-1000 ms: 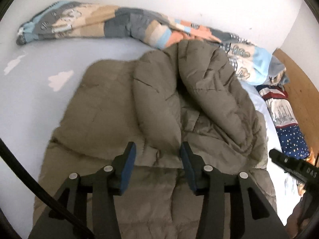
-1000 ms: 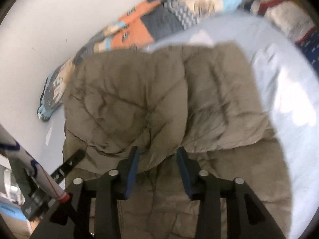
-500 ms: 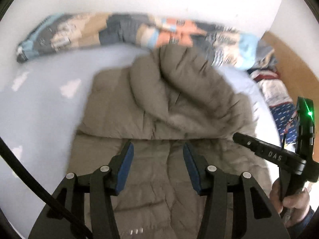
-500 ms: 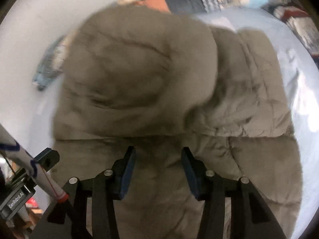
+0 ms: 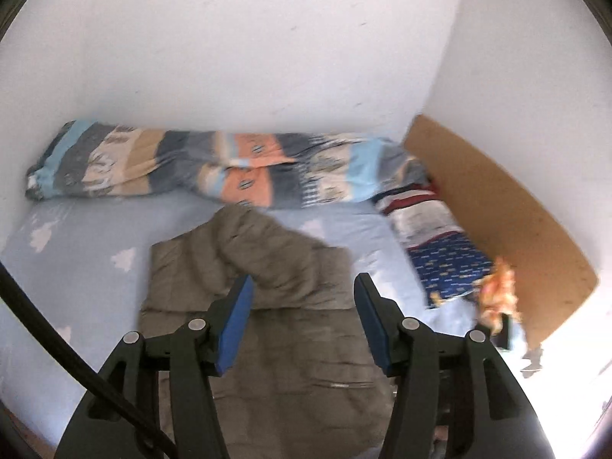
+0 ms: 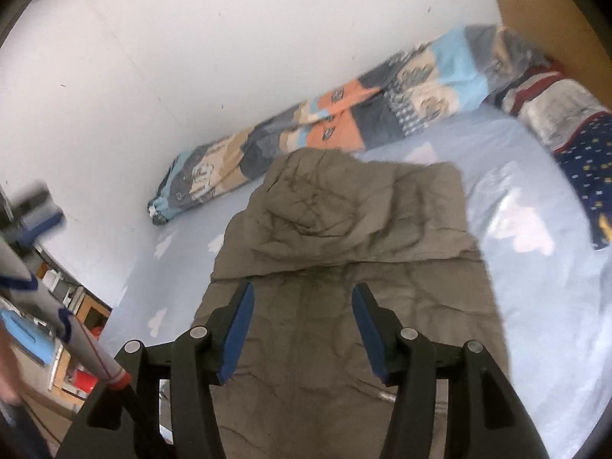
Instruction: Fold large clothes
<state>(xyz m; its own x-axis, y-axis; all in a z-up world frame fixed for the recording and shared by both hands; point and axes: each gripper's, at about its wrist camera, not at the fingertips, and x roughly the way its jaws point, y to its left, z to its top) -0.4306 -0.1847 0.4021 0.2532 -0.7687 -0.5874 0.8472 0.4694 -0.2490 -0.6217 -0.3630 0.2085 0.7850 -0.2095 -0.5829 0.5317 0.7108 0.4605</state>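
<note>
In the left wrist view, the left gripper (image 5: 302,321) is hovering with its two blue-padded black jaws spread wide, gripping nothing and touching nothing. Below it the olive-brown quilted puffer jacket (image 5: 267,325) is lying on the pale blue cloud-print bedsheet (image 5: 76,260), its upper part doubled over onto the lower part. Beyond the jacket, a rolled patchwork duvet in blue, grey, tan and orange (image 5: 214,168) is stretching along the white wall (image 5: 248,46). To the right, a navy patterned pillow (image 5: 447,264) is resting beside a brown wooden headboard (image 5: 497,206). A black cable (image 5: 46,340) is crossing the lower left corner.

In the right wrist view, the right gripper (image 6: 302,325) is likewise standing wide apart and empty, poised above the jacket (image 6: 344,287), which is lying flat mid-bed with its folded top layer (image 6: 344,210) farther from the camera. The duvet (image 6: 344,114) is running behind it against the wall, well apart from both jaws.
</note>
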